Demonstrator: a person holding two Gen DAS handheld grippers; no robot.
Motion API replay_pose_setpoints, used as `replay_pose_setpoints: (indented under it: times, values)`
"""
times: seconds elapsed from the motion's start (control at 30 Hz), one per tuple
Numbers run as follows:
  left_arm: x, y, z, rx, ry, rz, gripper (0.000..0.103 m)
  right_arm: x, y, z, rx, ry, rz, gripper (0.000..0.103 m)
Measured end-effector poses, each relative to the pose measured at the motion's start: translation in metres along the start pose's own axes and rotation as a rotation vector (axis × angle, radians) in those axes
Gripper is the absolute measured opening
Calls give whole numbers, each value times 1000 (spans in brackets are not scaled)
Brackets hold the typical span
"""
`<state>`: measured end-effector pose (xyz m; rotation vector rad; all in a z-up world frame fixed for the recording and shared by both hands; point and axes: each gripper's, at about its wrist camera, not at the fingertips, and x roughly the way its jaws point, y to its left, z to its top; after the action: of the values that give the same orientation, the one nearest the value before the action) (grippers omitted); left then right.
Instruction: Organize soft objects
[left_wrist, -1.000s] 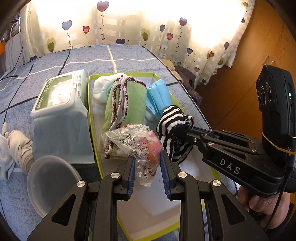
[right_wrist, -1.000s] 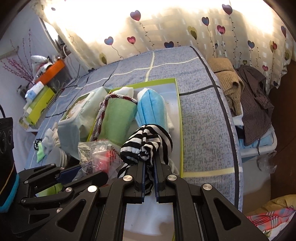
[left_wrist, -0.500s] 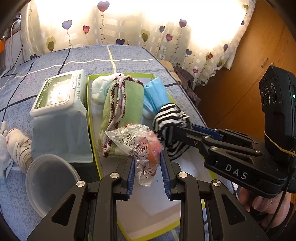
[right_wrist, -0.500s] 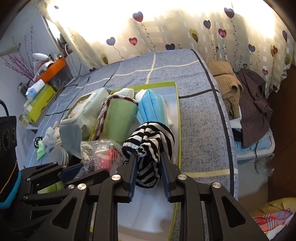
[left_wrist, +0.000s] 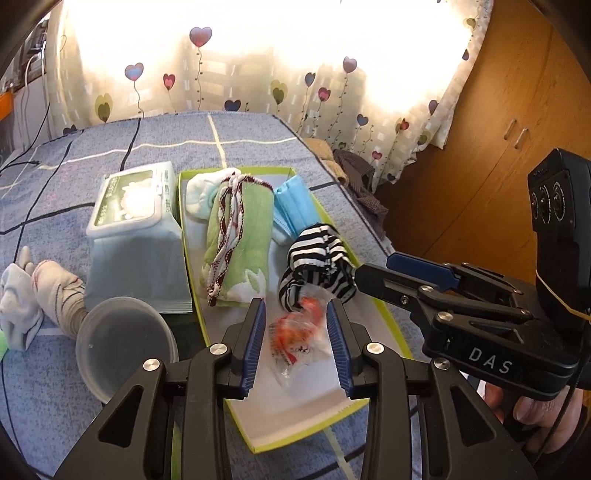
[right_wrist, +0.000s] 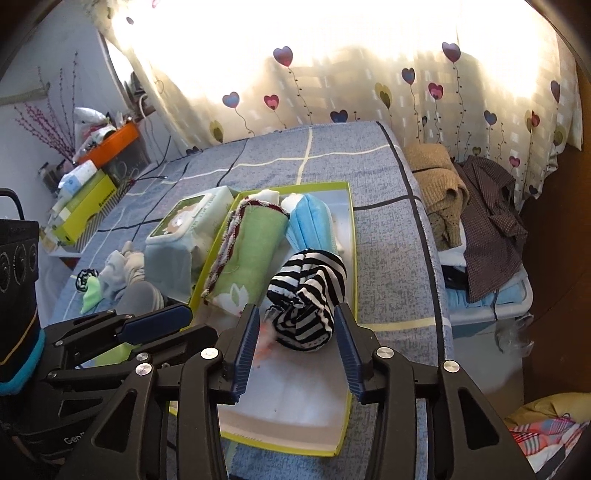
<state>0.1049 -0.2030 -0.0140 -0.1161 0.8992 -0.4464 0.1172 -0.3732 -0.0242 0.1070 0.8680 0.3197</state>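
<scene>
One tray (left_wrist: 400, 345), one towel (left_wrist: 240, 236), one striped sock (left_wrist: 317, 258), one bowl (left_wrist: 122, 343), one wipes pack (left_wrist: 133, 206).

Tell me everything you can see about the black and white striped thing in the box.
The striped roll is soft knitted fabric in black and white bands, bunched into a loose bundle, perhaps socks. It lies in the green-edged box, on its pale floor, beside the green towel and against the blue face masks. The clear plastic packet with red contents touches its near end. The right gripper straddles it with jaws open, not squeezing.
</scene>
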Motion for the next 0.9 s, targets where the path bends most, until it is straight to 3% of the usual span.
replay_pose_setpoints:
  times: [0.9]
  values:
    - [-67, 1, -12, 46, -131, 32, 36, -52, 49, -13, -80, -100, -28, 56]
